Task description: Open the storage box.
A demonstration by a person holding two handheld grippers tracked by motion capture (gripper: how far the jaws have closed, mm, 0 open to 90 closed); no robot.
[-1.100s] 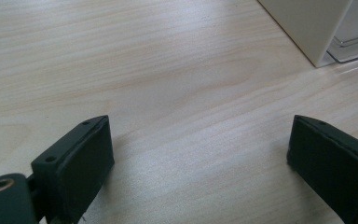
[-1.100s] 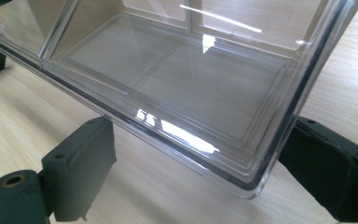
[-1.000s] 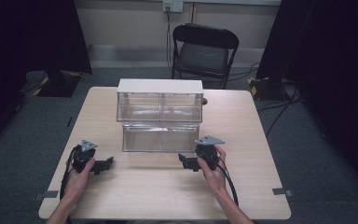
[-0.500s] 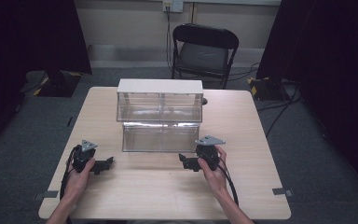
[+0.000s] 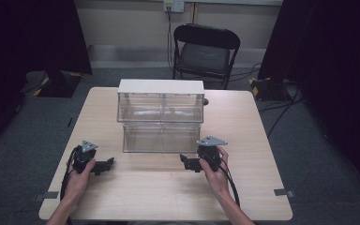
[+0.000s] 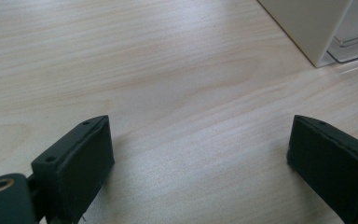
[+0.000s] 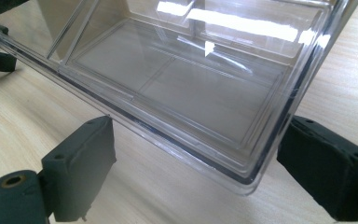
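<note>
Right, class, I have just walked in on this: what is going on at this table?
A person sits at a wooden table with a gripper in each hand. Both rest on the tabletop in front of a clear plastic drawer unit with a white top. The left gripper is open over bare wood. The right gripper is open too, its jaws on either side of the lower drawer's corner, not gripping it.

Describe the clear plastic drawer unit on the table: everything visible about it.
The drawer unit stands upright at the middle of the wooden table, with a white top and side walls and see-through plastic drawers that look empty. The lower drawer juts forward toward the person. The right hand-held gripper, jaws open, is at its front corner; contact cannot be told. The left hand-held gripper rests apart from it.
</note>
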